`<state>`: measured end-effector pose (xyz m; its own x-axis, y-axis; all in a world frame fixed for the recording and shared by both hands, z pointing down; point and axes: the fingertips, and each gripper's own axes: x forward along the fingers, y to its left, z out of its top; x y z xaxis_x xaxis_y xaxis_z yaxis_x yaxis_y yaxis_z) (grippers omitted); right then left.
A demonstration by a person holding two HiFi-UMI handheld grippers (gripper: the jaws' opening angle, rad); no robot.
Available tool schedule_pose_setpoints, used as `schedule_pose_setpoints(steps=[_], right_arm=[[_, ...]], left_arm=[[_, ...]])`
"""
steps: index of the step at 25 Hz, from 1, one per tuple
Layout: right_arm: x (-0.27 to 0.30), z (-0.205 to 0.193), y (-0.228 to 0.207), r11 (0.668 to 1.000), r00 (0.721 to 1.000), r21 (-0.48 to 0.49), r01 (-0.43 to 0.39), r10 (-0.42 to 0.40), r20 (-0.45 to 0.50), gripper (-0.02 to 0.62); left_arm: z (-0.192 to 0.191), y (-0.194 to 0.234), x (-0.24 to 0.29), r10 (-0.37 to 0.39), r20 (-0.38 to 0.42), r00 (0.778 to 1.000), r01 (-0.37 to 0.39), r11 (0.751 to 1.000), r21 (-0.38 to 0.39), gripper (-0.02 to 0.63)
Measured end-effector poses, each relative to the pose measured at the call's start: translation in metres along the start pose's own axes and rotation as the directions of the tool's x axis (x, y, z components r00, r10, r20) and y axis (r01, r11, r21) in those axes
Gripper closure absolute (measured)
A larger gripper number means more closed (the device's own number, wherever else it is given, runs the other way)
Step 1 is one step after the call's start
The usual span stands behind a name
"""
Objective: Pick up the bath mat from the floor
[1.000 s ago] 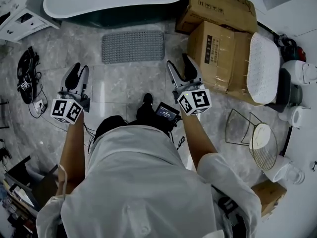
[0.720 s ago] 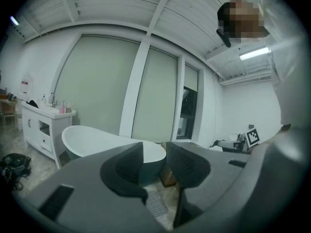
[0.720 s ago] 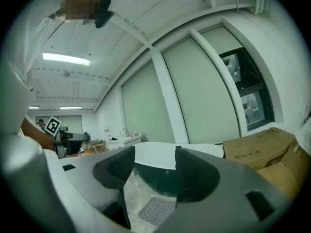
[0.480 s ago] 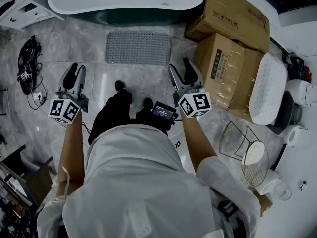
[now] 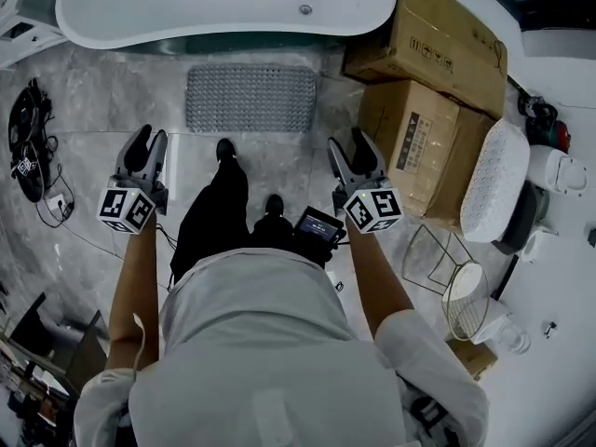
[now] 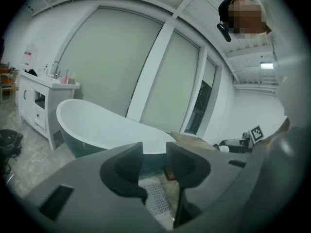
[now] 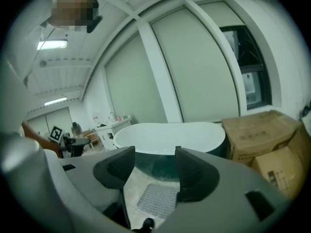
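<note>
The grey, bumpy bath mat [image 5: 250, 98] lies flat on the marble floor in front of the bathtub [image 5: 223, 3]. My left gripper [image 5: 145, 147] hangs above the floor, short of the mat's left end, jaws apart and empty. My right gripper [image 5: 352, 153] is level with it, short of the mat's right end, also open and empty. In the left gripper view the mat [image 6: 158, 198] shows through the gap of the left gripper [image 6: 154, 155]. In the right gripper view the mat [image 7: 160, 200] lies below and ahead of the right gripper [image 7: 154, 166].
Two cardboard boxes [image 5: 438, 35] [image 5: 419, 142] stand right of the mat, with a white bumpy mat [image 5: 494, 180] leaning on them. A wire basket [image 5: 438, 259] stands further right. Cables [image 5: 23, 142] lie on the floor at the left. The person's foot [image 5: 225, 149] is just before the mat.
The person has stepped forward, one foot now near the mat. Both grippers have come lower and closer to the mat, jaws unchanged.
</note>
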<state>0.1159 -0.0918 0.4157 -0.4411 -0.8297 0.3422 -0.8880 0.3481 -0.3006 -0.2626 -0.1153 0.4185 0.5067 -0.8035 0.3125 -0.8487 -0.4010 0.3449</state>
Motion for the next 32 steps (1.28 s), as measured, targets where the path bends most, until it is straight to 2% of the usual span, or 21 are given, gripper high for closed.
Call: schedule_pose_setpoints(steps=[3,9,12,16,20,22,24,27,29,30,32], right_arm=[[0.036,-0.012,-0.013,0.996,0.998,0.085,-0.002,0.007,-0.064,0.319],[0.078,-0.047,-0.063,0.992,0.985,0.109,0.067,-0.049,-0.163,0.319],[0.100,-0.080,-0.088,0.989,0.973,0.126,0.071,-0.041,-0.226,0.319],[0.127,-0.141,-0.121,0.981,0.956,0.190,0.047,0.011,-0.293,0.319],[0.157,-0.220,-0.170,0.987,0.919,0.162,0.008,0.057,-0.389,0.319],[0.168,-0.261,-0.193,0.980,0.901,0.196,0.018,0.069,-0.428,0.319],[0.174,-0.302,-0.213,0.963,0.892,0.264,0.061,0.067,-0.447,0.319],[0.182,-0.366,-0.245,0.931,0.876,0.340,0.133,0.050,-0.480,0.319],[0.190,-0.408,-0.261,0.916,0.859,0.370,0.156,0.059,-0.508,0.319],[0.194,-0.428,-0.267,0.914,0.849,0.377,0.153,0.073,-0.522,0.318],[0.202,-0.466,-0.273,0.924,0.824,0.362,0.122,0.109,-0.556,0.318]], left_arm=[[-0.011,0.042,0.031,-0.017,-0.062,0.998,0.016,1.000,-0.018,0.455],[-0.057,0.107,0.079,-0.033,-0.172,0.985,0.020,0.997,-0.077,0.454],[-0.093,0.137,0.100,-0.027,-0.228,0.973,0.000,0.993,-0.115,0.453],[-0.153,0.170,0.118,0.000,-0.311,0.950,-0.054,0.984,-0.167,0.442],[-0.231,0.203,0.140,0.042,-0.398,0.916,-0.151,0.958,-0.245,0.424],[-0.274,0.217,0.143,0.059,-0.454,0.889,-0.195,0.946,-0.260,0.417],[-0.311,0.232,0.144,0.070,-0.487,0.870,-0.244,0.921,-0.303,0.416],[-0.358,0.245,0.157,0.065,-0.476,0.877,-0.292,0.859,-0.421,0.411],[-0.394,0.252,0.168,0.071,-0.472,0.879,-0.318,0.824,-0.468,0.402],[-0.412,0.257,0.173,0.075,-0.478,0.875,-0.328,0.818,-0.473,0.398],[-0.448,0.264,0.182,0.063,-0.506,0.860,-0.327,0.829,-0.454,0.387]])
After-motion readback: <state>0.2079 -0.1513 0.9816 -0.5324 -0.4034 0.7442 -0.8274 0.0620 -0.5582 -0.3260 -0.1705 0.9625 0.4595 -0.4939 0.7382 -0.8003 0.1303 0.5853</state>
